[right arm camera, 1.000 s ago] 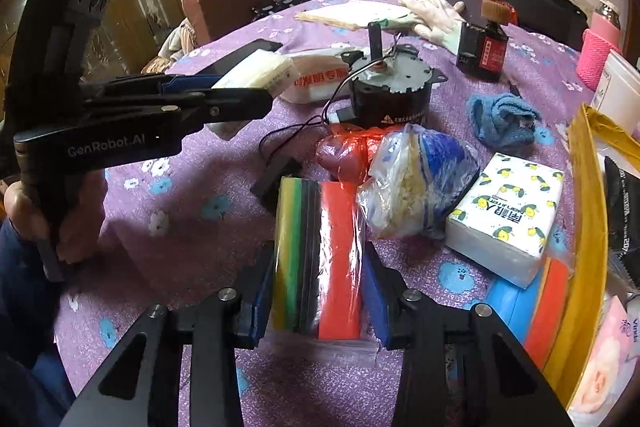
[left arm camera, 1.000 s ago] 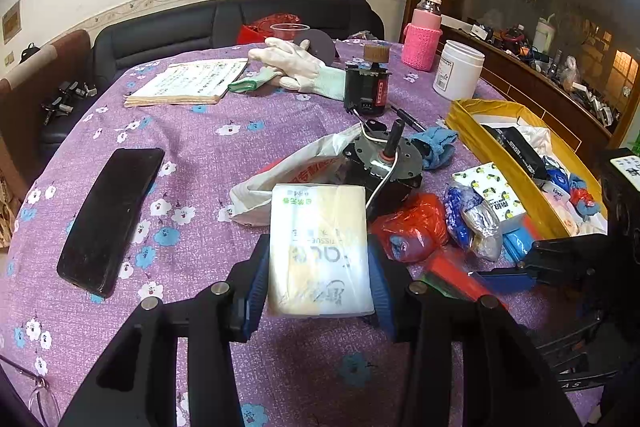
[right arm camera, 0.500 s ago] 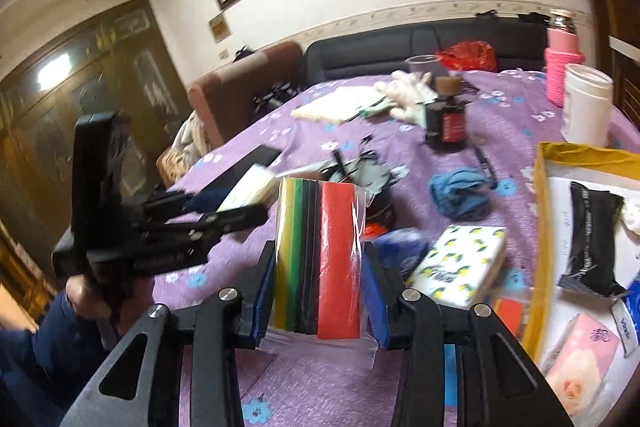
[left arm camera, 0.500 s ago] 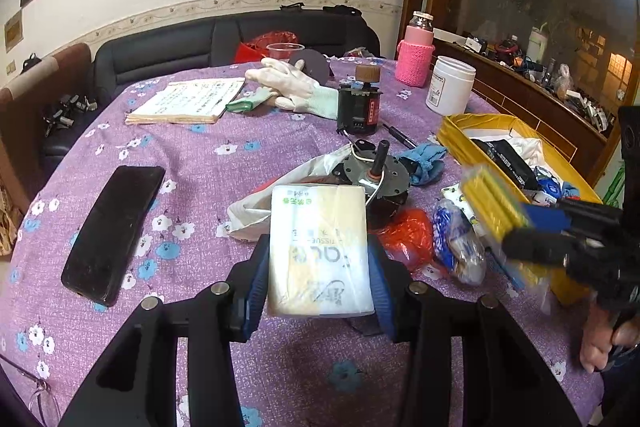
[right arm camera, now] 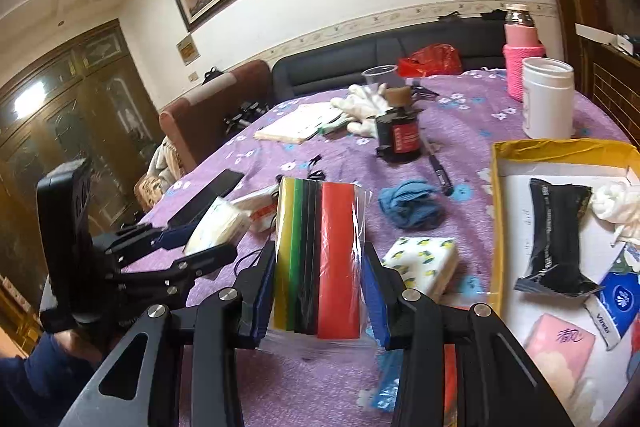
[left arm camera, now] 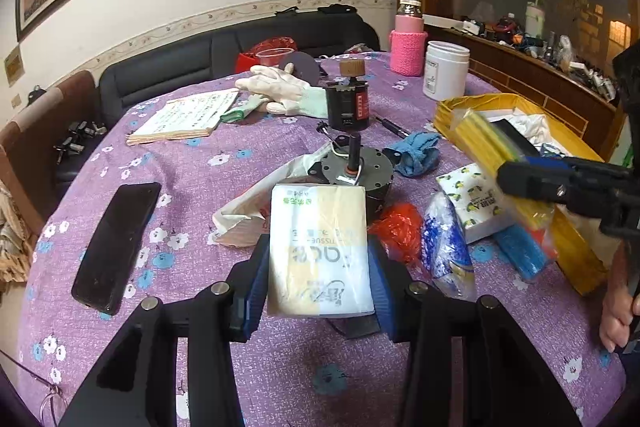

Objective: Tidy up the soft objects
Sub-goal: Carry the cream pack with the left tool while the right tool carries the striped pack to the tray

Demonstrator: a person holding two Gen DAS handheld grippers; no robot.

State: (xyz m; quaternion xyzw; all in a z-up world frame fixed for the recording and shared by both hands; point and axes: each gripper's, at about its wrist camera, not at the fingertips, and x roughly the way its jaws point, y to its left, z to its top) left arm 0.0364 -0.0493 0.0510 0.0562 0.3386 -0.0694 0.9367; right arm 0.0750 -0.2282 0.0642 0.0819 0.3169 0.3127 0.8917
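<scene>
My left gripper (left arm camera: 318, 267) is shut on a white and yellow tissue pack (left arm camera: 318, 247), held above the purple floral tablecloth (left arm camera: 200, 167). My right gripper (right arm camera: 320, 279) is shut on a clear-bagged pack of coloured sponges (right arm camera: 320, 259), striped yellow, green, black and red, lifted above the table. That pack shows in the left wrist view (left arm camera: 486, 147) beside the yellow box (left arm camera: 472, 105). The yellow box (right arm camera: 498, 211) holds a black packet (right arm camera: 556, 227), a pink pack (right arm camera: 560, 351) and other soft items. A lemon-print tissue pack (right arm camera: 420, 259) and a blue cloth (right arm camera: 408, 205) lie on the table.
A grey motor (left arm camera: 356, 167), black bottle (left arm camera: 346, 107), white jar (left arm camera: 446, 75), pink-sleeved bottle (left arm camera: 408, 47), white gloves (left arm camera: 280, 91), booklet (left arm camera: 184, 115) and black phone (left arm camera: 116, 247) stand on the table. Red (left arm camera: 396, 227) and blue-white bags (left arm camera: 444, 239) lie near the motor.
My right gripper has lifted the sponge pack off the table and carried it up and right, toward the yellow box. My left gripper has risen a little with the tissue pack.
</scene>
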